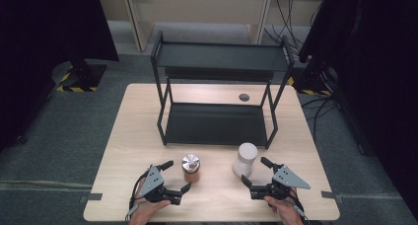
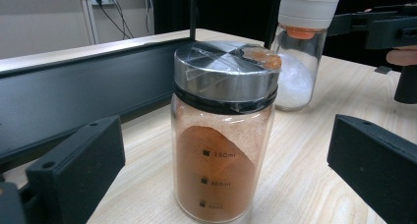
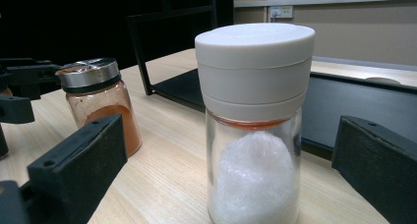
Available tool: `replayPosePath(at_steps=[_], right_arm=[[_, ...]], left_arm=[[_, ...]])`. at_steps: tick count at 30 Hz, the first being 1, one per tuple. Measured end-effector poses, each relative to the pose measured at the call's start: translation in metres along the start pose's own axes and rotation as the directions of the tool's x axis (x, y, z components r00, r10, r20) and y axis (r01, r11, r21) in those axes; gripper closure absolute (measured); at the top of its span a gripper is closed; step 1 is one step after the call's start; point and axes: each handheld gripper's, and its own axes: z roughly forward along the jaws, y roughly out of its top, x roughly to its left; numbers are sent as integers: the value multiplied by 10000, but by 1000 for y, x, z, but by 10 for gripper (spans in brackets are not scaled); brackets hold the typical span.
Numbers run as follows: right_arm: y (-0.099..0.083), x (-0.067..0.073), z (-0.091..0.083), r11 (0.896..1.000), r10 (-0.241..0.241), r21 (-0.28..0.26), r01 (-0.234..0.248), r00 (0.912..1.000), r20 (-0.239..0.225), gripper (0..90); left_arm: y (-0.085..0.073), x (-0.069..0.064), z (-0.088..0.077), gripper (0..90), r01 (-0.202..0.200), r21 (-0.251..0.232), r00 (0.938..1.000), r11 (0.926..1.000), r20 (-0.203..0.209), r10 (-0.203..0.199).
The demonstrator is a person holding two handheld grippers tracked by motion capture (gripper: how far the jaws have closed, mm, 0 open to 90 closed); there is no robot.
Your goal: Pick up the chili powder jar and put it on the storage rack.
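In the high view the left claw and right claw both sit spread wide on the near part of the bench, each holding nothing; the spice jar stands just ahead of the left one, the salt jar just ahead of the right, and the rack waits behind them. In the left gripper view the spice jar stands upright between the open jaws, touching neither; its glass is smooth and the steel lid wide, so a grip taken high or off-centre could tip it or let it slip. In the right gripper view the salt jar is likewise centred and untouched; its tall white cap makes it top-heavy, and a jaw nudging one side first could topple it toward the rack's edge.
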Motion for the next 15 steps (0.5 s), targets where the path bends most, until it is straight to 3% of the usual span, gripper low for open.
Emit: replayPosePath(at_steps=[15], right_arm=[[0,2,0,10000,29,0,-29,10000,94,3]], left_arm=[[0,-3,7,4,-3,17,10000,10000,-42,4]])
